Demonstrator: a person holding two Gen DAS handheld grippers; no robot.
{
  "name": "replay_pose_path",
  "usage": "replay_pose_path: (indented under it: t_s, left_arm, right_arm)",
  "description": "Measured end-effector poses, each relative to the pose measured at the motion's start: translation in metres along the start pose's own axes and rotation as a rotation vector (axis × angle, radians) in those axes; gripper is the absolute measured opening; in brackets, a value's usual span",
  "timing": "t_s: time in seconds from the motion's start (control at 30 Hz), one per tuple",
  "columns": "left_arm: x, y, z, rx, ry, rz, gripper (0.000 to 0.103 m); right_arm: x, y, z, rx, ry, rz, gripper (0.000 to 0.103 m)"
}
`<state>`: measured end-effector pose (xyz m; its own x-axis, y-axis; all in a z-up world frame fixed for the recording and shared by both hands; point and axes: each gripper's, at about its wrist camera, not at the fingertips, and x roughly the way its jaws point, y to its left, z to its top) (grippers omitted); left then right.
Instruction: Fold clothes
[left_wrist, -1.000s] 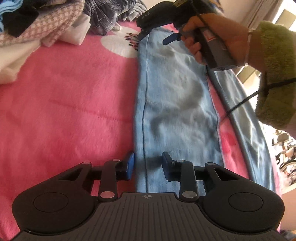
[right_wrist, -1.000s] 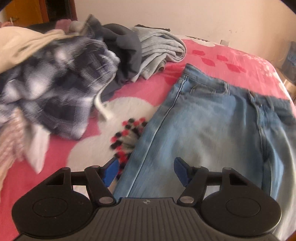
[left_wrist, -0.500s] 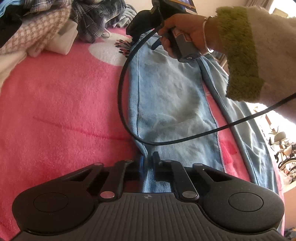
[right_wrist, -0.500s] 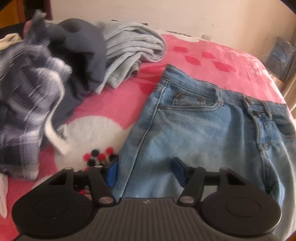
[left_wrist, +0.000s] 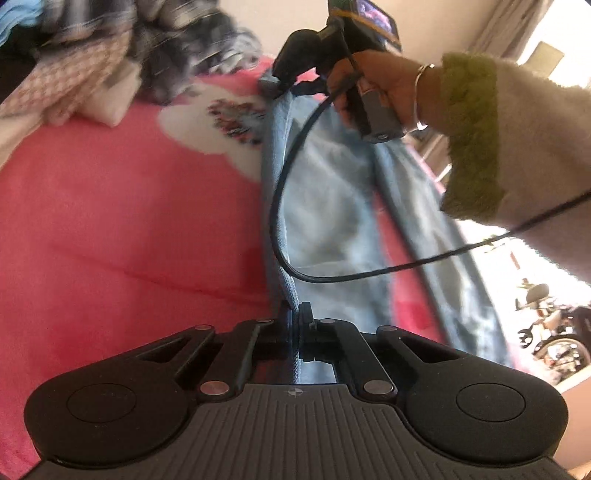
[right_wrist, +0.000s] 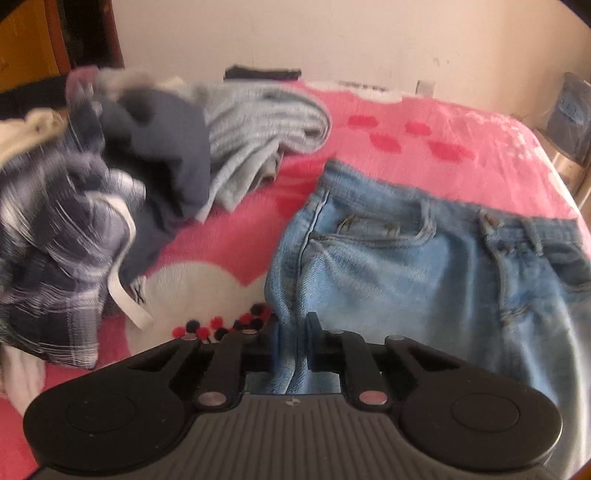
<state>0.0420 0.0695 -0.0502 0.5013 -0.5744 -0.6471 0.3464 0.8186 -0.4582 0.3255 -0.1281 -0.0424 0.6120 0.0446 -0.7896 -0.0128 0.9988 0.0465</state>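
Both grippers pinching one edge of the jeans

The light-blue denim jeans (right_wrist: 406, 273) are lying flat on the pink fleece blanket (left_wrist: 129, 221); the left gripper (left_wrist: 294, 314) is clamping the leg's side seam, and the right gripper (right_wrist: 291, 325) is closing on a raised fold below the waistband.

no readable text, label, brand or number showing in either view. only a small round cross-mark emblem sitting on the ribbed grey housing of the left gripper (left_wrist: 294, 316) and the same one on the right gripper (right_wrist: 291, 325), carrying no letters. a lit screen glowing atop the device held in the hand (left_wrist: 373, 88), too blurred for reading. dots and blotches printing the pink blanket (right_wrist: 424, 147), forming no words.
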Motion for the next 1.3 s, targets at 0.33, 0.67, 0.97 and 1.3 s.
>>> replay_pose_path:
  t_s: [0.33, 0.67, 0.97, 1.3]
  left_arm:
    - [0.031, -0.072, 0.023, 0.091, 0.010, -0.223, 0.000]
    - [0.079, -0.126, 0.013, 0.231, 0.074, -0.311, 0.000]
    - [0.105, -0.123, -0.002, 0.213, 0.130, -0.278, 0.001]
    - [0.047, -0.137, -0.008, 0.245, 0.087, -0.281, 0.046]
  right_arm:
    - [-0.067, -0.103, 0.006, 0.119, -0.137, -0.009, 0.012]
    - [-0.084, -0.224, -0.031, 0.343, -0.178, -0.138, 0.009]
    - [-0.054, -0.271, -0.079, 0.519, -0.136, -0.208, 0.002]
    - [-0.133, -0.284, -0.093, 0.482, -0.209, -0.192, 0.004]
